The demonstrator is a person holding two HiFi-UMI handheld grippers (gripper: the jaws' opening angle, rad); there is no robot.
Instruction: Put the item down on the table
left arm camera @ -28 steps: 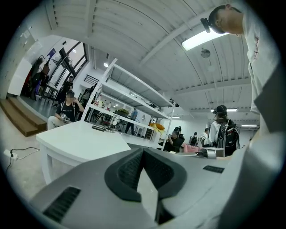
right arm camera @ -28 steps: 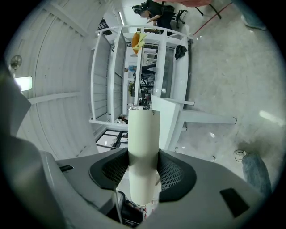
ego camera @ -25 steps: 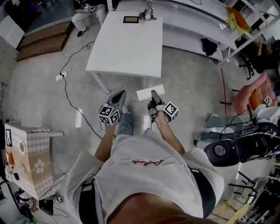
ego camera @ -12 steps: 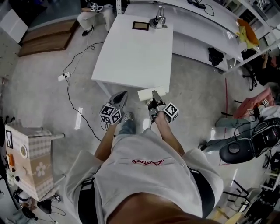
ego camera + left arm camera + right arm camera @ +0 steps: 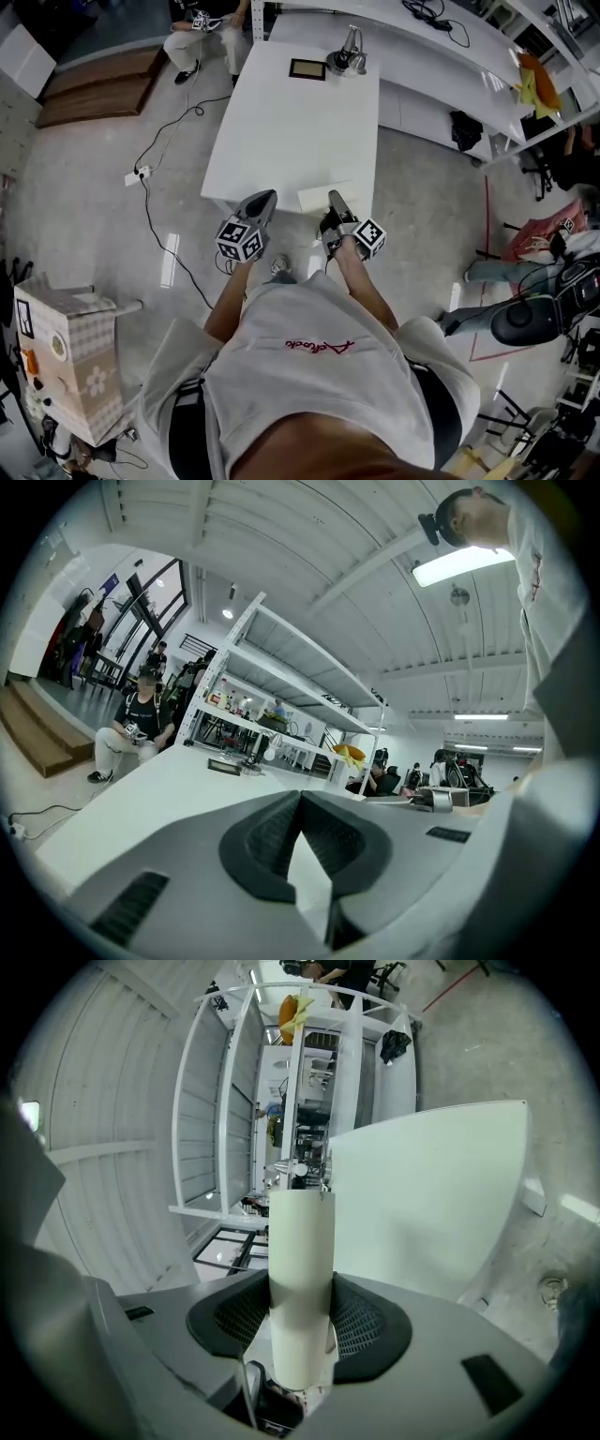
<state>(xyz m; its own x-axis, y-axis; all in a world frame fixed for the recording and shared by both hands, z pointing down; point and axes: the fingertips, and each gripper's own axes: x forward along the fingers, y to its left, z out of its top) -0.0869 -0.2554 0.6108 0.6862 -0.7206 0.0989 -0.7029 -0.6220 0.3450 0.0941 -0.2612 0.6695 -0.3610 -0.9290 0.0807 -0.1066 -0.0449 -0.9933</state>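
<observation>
As the person stands at the near edge of the surface, the right hand-held gripper is clenched on the item, a pale, flat, oblong piece. In the right gripper view both pads press its flat faces, w/ one jaw above and one below, since the floor shows at one side of that view.

From the head view the item sticks out from the jaws toward the person's left, so its long axis runs approx. along the near edge of the surface, not into it. It hangs in the air, over or just before this edge. I judge it is higher than the top, because in the right gripper view the white top lies on the floor side of the item and apart from it. So the coming move is probably a bit forward and then down, keeping the item flat.

The left hand-held gripper is closed w/ nothing inside, tips together. It is near the item's free end but not touching it.
</observation>
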